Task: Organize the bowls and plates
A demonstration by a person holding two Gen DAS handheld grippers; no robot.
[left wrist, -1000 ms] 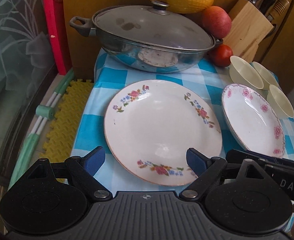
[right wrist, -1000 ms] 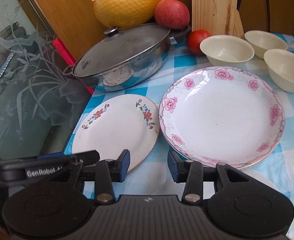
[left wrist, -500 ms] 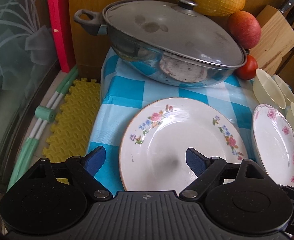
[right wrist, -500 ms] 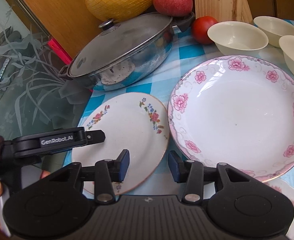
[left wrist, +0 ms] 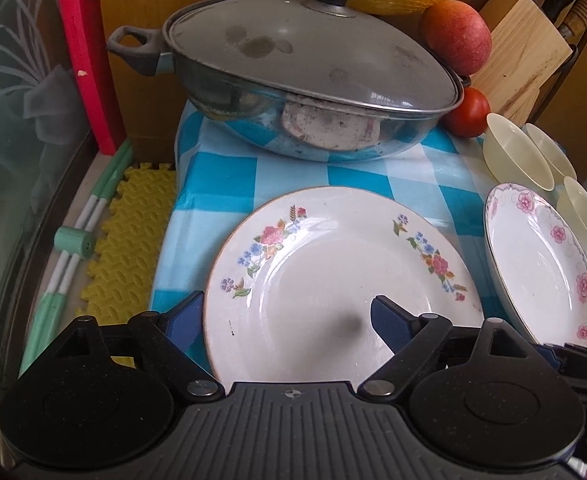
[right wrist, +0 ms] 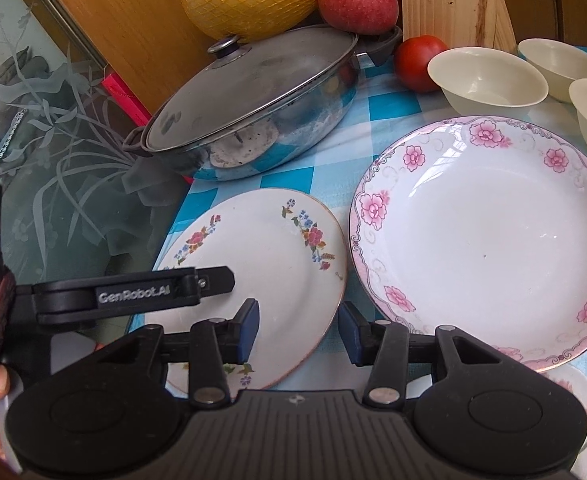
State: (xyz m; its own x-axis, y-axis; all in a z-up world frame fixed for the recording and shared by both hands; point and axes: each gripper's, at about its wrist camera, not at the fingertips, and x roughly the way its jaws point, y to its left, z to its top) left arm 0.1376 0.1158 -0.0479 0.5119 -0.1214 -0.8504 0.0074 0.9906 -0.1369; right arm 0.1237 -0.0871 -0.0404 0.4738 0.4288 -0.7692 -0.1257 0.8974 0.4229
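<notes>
From the left wrist, the left gripper (left wrist: pixel 287 318) hangs low over the near edge of the small flowered plate (left wrist: pixel 333 280), its jaws spread wide. One blue pad sits just outside the rim at about 8 o'clock of the plate and the other hovers over its white middle. Nothing is pinched yet. I'd say the step in hand is picking up this plate, and the next move calls for sliding one pad under the rim and closing on it. The lidded pan (left wrist: pixel 305 76) stands at 12 o'clock, the pink-rimmed plate (left wrist: pixel 541 264) at 3 o'clock, and three cream bowls (left wrist: pixel 517 152) sit beyond that.

From the right wrist, the right gripper (right wrist: pixel 298 330) has its jaws partly apart and empty, straddling the gap between the small flowered plate (right wrist: pixel 261 264) and the pink-rimmed plate (right wrist: pixel 489 240). Whether its pads touch a rim I cannot tell. The left tool's arm reaches over the small plate from 9 o'clock. The bowls (right wrist: pixel 489 78) are unstacked at 1 o'clock, on the checked cloth (right wrist: pixel 381 108).
</notes>
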